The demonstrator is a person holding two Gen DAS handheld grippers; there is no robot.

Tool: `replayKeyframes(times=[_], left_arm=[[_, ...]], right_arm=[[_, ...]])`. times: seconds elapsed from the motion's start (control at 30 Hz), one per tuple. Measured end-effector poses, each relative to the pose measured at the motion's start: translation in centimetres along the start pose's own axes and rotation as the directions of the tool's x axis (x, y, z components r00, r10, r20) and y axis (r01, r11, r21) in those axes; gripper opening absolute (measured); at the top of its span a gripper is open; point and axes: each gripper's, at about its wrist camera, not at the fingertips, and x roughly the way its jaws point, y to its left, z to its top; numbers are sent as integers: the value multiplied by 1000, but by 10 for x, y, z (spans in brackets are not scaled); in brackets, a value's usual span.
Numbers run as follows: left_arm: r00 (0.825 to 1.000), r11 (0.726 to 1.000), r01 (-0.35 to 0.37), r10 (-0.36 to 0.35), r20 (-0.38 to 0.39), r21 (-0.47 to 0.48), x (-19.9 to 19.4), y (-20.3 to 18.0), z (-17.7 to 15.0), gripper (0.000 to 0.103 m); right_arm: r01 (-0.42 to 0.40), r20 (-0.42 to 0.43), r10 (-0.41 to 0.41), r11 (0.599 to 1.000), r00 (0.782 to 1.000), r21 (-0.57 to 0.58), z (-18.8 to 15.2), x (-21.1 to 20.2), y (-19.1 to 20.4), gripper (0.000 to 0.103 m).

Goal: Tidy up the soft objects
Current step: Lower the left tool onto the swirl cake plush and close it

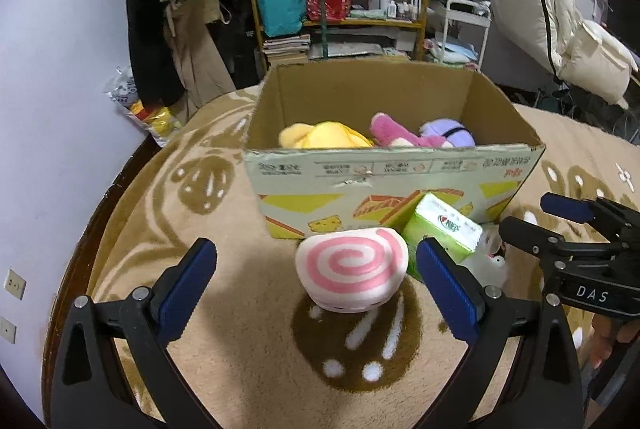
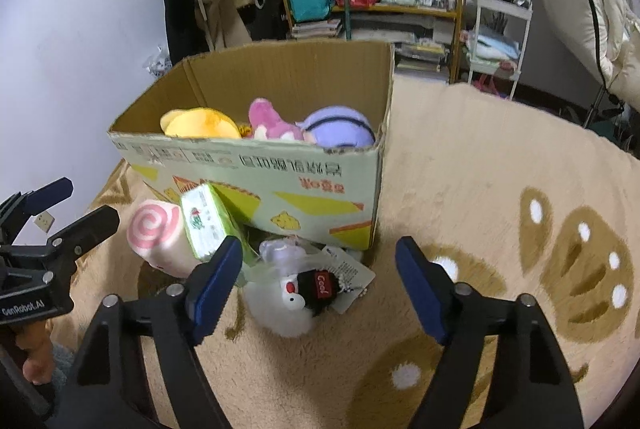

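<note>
A: Nearest, the left gripper [image 1: 316, 271]: black arms, blue ribbed pads, spread wide, holding nothing. The round pink-swirl plush [image 1: 352, 271] sits between them on the fleecy beige blanket [image 1: 140, 213].

B: The right gripper [image 2: 320, 275] likewise gapes empty, over a fluffy white plush [image 2: 280, 313] with paper tags.

A: Beside the swirl leans a glossy green tissue pack [image 1: 442, 229], touching the corrugated cardboard box [image 1: 392, 173].

B: Inside: yellow plush [image 2: 200, 125], pink plush [image 2: 270, 121], rounded purple plush [image 2: 340, 127].

The cardboard box [image 1: 384, 189] hides the plush toys' [image 1: 324, 137] lower parts.
</note>
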Motion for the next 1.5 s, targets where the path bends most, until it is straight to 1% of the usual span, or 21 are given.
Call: replayKeyframes(times=[0.27, 0.47, 0.77, 1.33, 1.5], left_arm=[[998, 1000, 21, -21, -52, 4, 17, -6, -5, 99], [996, 999, 33, -33, -80, 5, 26, -8, -8, 99], [991, 999, 53, -53, -120, 0, 41, -8, -10, 99], [983, 996, 78, -83, -161, -40, 59, 3, -11, 99], [977, 993, 98, -109, -185, -69, 67, 7, -12, 99]], right_arm=[[-38, -51, 38, 999, 998, -1, -2, 14, 1, 81], [-48, -93, 48, 999, 994, 6, -5, 27, 1, 81], [-65, -128, 64, 998, 990, 0, -7, 37, 4, 81], [-76, -129, 75, 997, 989, -3, -6, 41, 3, 80], [-83, -129, 82, 997, 988, -2, -6, 40, 2, 80]])
